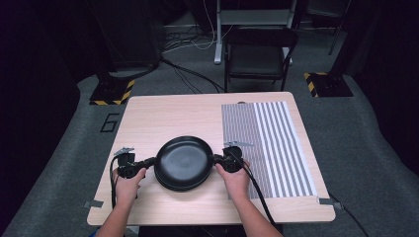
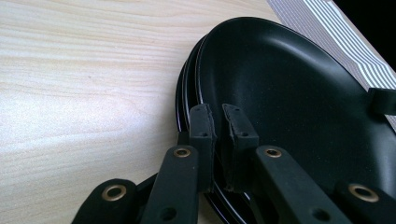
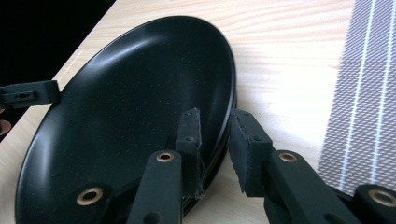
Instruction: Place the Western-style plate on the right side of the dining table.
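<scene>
Two tongs at stacked black plates [image 1: 183,163], left tongs [image 2: 219,133] pinching the rim, right tongs [image 3: 215,140] narrowly parted astride the rim

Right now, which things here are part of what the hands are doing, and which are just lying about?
In use:
- stack of black plates
- left gripper, jaws closed on the stack's rim
- right gripper, jaws astride the opposite rim, gap visible

Lying about:
- striped mat
- folding chair behind the table
- floor cables

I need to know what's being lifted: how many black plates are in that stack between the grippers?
At least 2: a top plate sits nested on a lower plate, whose rim peeks out beneath it, mid-table. More may be hidden underneath.
</scene>
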`<state>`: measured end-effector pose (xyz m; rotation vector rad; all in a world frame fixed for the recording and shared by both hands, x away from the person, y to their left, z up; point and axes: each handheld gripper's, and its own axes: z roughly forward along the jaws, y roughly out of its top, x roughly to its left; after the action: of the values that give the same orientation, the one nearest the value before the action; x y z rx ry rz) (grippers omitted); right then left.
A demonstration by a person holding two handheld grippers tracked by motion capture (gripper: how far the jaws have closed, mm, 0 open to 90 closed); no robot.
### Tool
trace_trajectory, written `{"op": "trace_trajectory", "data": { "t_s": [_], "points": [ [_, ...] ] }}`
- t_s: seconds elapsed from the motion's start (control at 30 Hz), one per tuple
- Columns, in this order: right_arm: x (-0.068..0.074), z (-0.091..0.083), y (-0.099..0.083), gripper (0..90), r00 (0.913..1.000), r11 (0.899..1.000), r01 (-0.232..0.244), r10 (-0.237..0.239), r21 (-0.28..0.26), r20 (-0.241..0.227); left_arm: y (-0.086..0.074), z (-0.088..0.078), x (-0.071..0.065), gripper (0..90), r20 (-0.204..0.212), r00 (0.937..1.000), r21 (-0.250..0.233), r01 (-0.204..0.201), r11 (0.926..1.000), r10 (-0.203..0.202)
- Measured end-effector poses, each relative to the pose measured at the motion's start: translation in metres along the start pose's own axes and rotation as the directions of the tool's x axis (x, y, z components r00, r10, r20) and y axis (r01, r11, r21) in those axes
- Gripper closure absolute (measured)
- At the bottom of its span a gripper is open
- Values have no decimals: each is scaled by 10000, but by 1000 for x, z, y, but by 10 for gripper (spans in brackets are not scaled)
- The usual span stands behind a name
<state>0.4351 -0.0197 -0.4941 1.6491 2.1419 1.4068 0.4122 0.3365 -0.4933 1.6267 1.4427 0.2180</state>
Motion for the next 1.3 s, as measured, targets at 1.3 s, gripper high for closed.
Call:
{"op": "trace_trajectory", "data": {
  "t_s": [1.3],
  "points": [
    [-21, -1, 17, 810, 9817, 9817, -1899, 1896, -117, -190, -1, 22, -14, 796, 3, 9983, 54, 580, 9983, -580]
  ]
}}
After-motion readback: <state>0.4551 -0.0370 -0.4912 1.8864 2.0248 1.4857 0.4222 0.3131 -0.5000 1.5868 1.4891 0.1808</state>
